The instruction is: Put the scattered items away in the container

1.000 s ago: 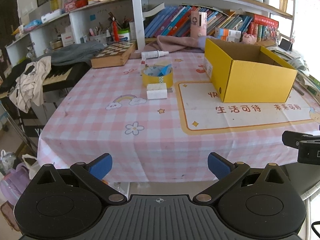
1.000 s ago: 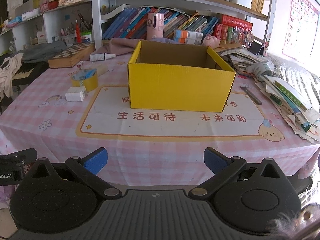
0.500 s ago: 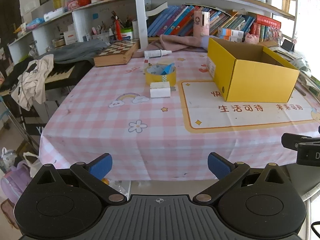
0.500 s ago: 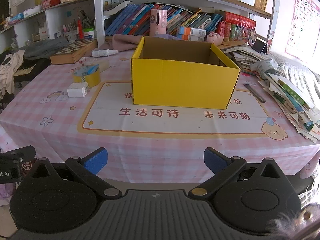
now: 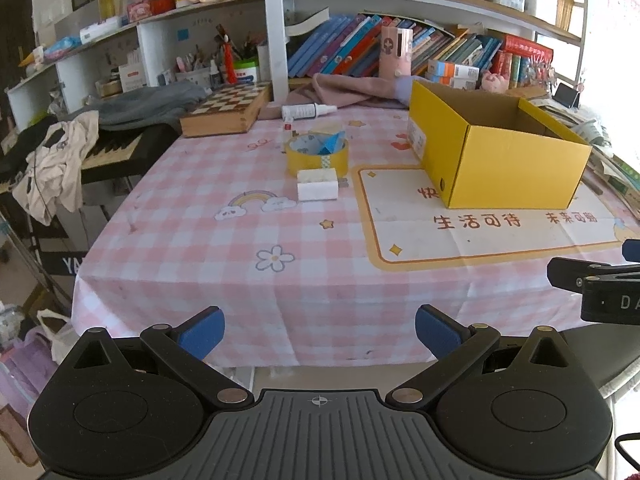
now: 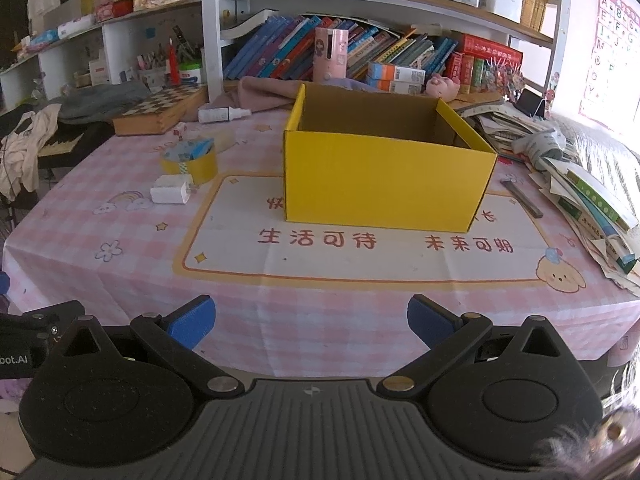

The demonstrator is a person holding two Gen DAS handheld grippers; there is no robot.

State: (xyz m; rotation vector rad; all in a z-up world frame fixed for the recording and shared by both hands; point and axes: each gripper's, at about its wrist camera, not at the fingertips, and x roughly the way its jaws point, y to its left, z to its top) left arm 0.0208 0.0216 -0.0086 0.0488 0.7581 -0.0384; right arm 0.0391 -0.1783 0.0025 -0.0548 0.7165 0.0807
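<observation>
We see a bench (image 5: 192,240) covered in a pink-and-white checked cloth with a cream printed panel, in front of crowded bookshelves.

Our left claw (image 5: 318,330) hangs just off the near edge of the bench, its blue-padded fingers spread wide apart and holding nothing. Our right claw (image 6: 308,318) sits likewise at the near edge, fingers wide apart and empty. In the left view, part of the right claw's black body shows at the right edge.

An open yellow cardboard box (image 6: 384,184) stands upright on the cream panel, toward the middle of the bench; what we can see of its brown inside shows nothing in it.

To the left of the box, well apart from it, lie the scattered items. A small white rectangular block (image 5: 318,190) rests on the cloth. Just behind it sits a wide roll of yellow tape (image 5: 316,156) with blue and white bits inside its ring. Farther back, a small white dropper bottle (image 5: 306,111) lies on its side near a wooden chessboard case (image 5: 224,114).

A pile of papers and booklets (image 6: 592,200) spills along the right side of the bench.
</observation>
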